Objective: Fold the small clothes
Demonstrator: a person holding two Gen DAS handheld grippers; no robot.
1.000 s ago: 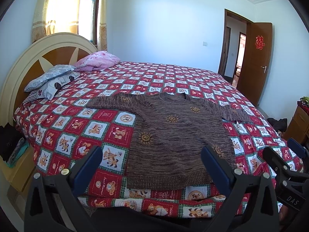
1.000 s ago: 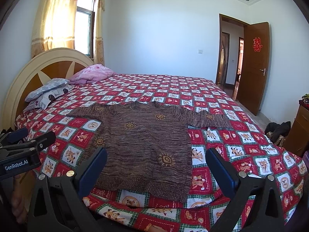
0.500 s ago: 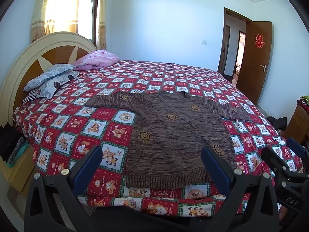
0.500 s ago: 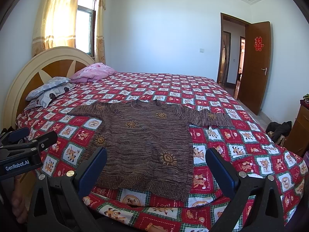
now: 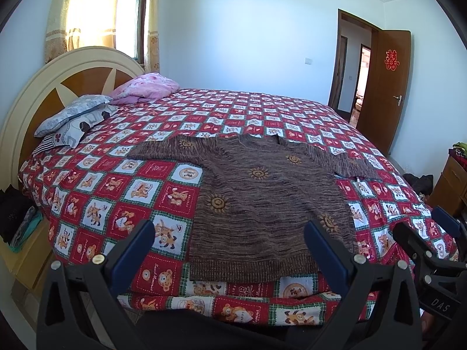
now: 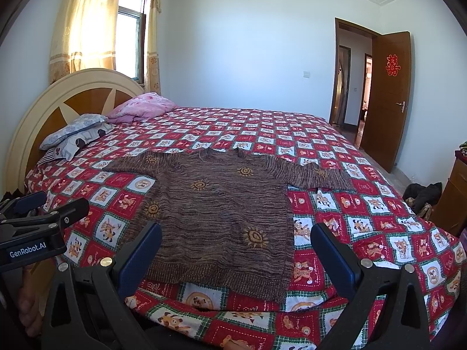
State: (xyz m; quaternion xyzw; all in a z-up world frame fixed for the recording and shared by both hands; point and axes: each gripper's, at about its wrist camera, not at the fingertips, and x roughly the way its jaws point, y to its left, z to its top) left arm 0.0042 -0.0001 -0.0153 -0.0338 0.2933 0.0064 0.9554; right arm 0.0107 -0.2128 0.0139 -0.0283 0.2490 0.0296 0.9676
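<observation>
A brown knitted sweater (image 5: pixel 262 201) with orange sun motifs lies flat on the bed, sleeves spread, hem toward me; it also shows in the right wrist view (image 6: pixel 221 213). My left gripper (image 5: pixel 229 236) is open and empty, held short of the hem near the bed's front edge. My right gripper (image 6: pixel 236 239) is open and empty, also short of the hem. The right gripper appears at the right edge of the left wrist view (image 5: pixel 432 242), the left gripper at the left edge of the right wrist view (image 6: pixel 43 215).
The bed has a red checked cartoon quilt (image 5: pixel 116 192) and a round headboard (image 5: pixel 58 87) at left. Pillows (image 5: pixel 76 119) and a pink bundle (image 5: pixel 146 87) lie by it. An open wooden door (image 6: pixel 385 96) and a dresser (image 6: pixel 452 192) are at right.
Both grippers have drifted slightly; the sweater sits a touch lower and nearer in both views. Both stay open and nothing was grasped.
</observation>
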